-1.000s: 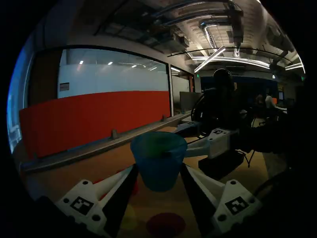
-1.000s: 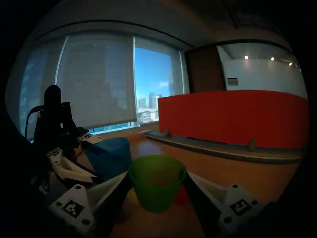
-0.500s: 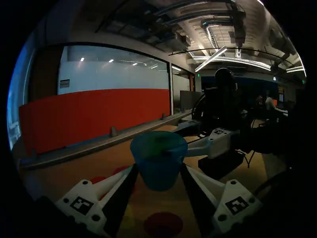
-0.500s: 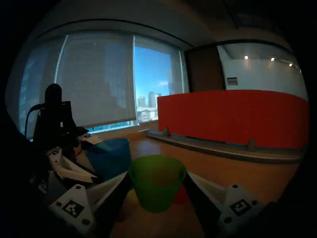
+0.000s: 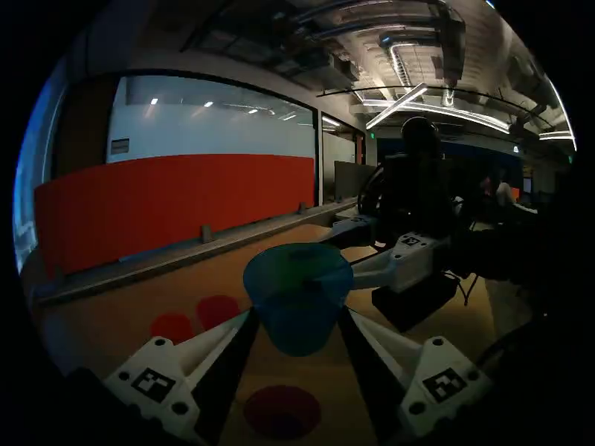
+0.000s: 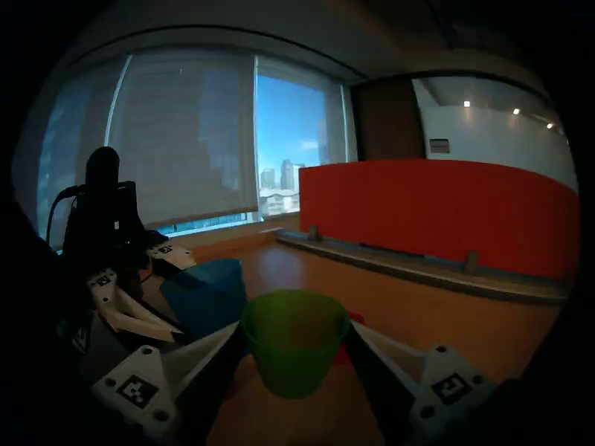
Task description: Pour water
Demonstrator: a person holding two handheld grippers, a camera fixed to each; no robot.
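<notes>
In the left gripper view, a blue plastic cup (image 5: 297, 297) stands upright between my left gripper's (image 5: 297, 327) white fingers, which are shut on its sides. Behind it, the right gripper (image 5: 398, 269) reaches in from the right, with a sliver of green at the blue cup's rim. In the right gripper view, a green plastic cup (image 6: 294, 340) sits upright with my right gripper (image 6: 294, 349) shut on it. The blue cup (image 6: 206, 295) hangs just left of it, held by the left gripper (image 6: 130, 308). Both cups are above the wooden table (image 5: 216, 282).
Red round mats (image 5: 197, 317) lie on the table left of the blue cup, and another red mat (image 5: 282, 411) lies below it. A low rail (image 5: 186, 249) and an orange partition (image 5: 171, 197) edge the table's far side. A dark device (image 6: 104, 215) stands behind the left gripper.
Both views have tipped slightly downward, so more tabletop shows and the red mats have come into fuller view. The cups stay gripped and close together.
</notes>
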